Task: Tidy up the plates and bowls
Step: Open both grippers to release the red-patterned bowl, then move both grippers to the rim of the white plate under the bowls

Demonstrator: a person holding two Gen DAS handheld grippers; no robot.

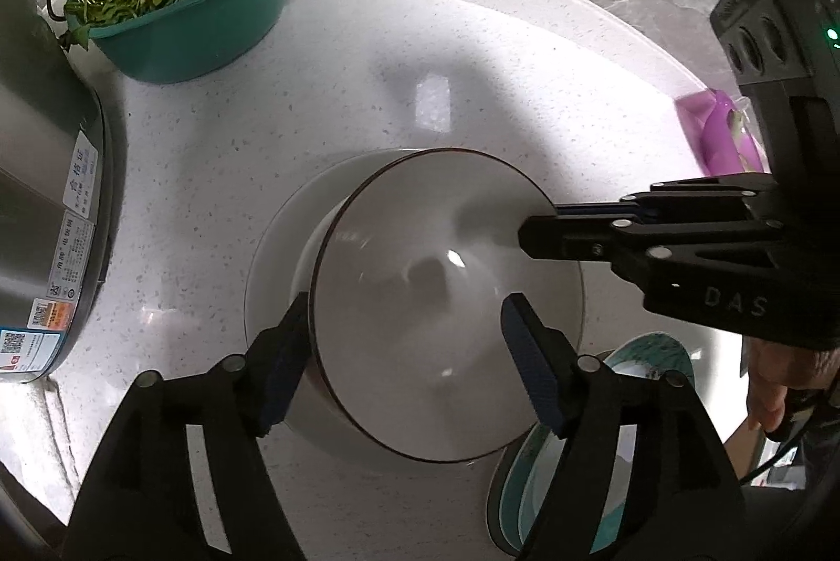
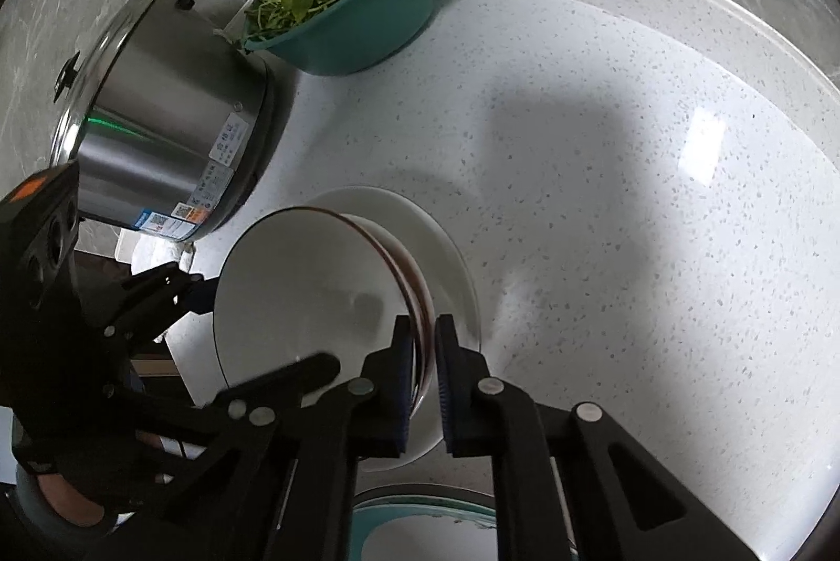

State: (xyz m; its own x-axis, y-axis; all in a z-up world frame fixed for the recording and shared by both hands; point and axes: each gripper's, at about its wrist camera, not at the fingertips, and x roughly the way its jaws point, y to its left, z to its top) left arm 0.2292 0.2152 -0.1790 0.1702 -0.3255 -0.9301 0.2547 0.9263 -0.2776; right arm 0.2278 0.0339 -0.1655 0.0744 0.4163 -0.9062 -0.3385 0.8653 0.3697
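A white bowl with a dark rim (image 1: 436,309) sits above a white plate (image 1: 278,246) on the speckled counter. In the right wrist view the bowl (image 2: 299,293) sits over the plate (image 2: 446,256). My right gripper (image 2: 422,377) is shut on the bowl's rim; it also shows in the left wrist view (image 1: 530,230). My left gripper (image 1: 404,367) is open, its fingers on either side of the bowl's near rim. It shows at the left of the right wrist view (image 2: 199,293).
A teal colander of green leaves (image 1: 194,15) stands at the back left, beside a steel rice cooker (image 1: 47,214). A teal-patterned plate (image 1: 530,466) lies at the near right. A purple bag (image 1: 724,136) lies at the right edge.
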